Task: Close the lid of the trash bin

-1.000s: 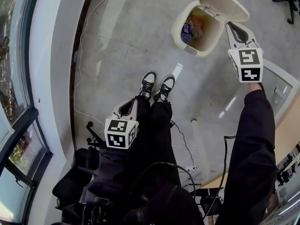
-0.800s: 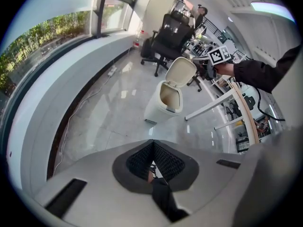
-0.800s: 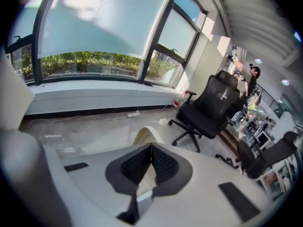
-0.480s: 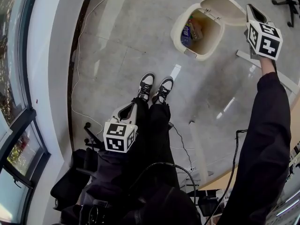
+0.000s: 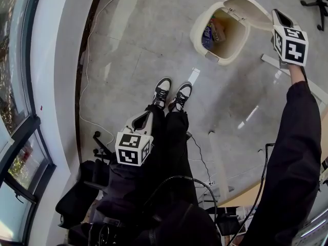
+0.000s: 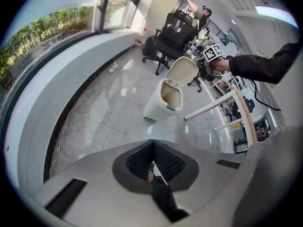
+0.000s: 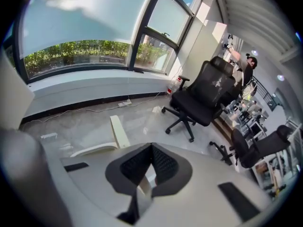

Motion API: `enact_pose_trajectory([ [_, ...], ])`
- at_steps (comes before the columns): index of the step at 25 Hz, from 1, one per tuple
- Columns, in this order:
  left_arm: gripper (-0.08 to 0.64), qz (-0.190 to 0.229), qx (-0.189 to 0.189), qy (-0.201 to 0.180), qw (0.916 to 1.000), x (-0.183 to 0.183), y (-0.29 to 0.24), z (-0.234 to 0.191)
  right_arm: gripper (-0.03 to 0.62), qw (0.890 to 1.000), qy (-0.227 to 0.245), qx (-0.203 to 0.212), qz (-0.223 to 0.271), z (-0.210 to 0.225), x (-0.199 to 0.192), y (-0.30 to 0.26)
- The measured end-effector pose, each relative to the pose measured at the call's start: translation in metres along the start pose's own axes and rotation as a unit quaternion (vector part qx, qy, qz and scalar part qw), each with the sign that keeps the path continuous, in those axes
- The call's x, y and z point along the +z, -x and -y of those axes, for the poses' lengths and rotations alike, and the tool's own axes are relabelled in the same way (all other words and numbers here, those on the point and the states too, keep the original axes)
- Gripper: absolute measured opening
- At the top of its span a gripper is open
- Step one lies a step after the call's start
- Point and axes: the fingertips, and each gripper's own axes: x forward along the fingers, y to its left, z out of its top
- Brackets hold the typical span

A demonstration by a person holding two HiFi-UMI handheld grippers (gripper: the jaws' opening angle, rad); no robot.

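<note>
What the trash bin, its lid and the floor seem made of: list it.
Trash bin: likely moulded plastic, cream, smooth with a slight sheen; its walls are rounded and seamless.
Lid: apparently the same cream plastic, a thin curved shell.
Floor: probably polished stone or tile, mottled grey; it shows straight joints and bright reflections.

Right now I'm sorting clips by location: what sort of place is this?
Most likely an office: black swivel chairs, cluttered desks behind them, and a cream trash bin on a polished floor beside long curved windows.
</note>
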Motion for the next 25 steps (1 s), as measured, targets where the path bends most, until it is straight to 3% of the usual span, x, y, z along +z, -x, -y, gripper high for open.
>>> enact_pose_trajectory([
  [14,0.002,-0.002,-0.004,-0.008,1.0000,-0.011,0.003,0.001,0.005,0.994,0.075,0.081,-0.013,-0.114,-0.052,0.028],
  [25,0.002,-0.012,-0.008,-0.012,0.9998,-0.025,0.001,-0.002,0.005,0.989,0.060,0.128,-0.045,-0.174,-0.097,0.014],
])
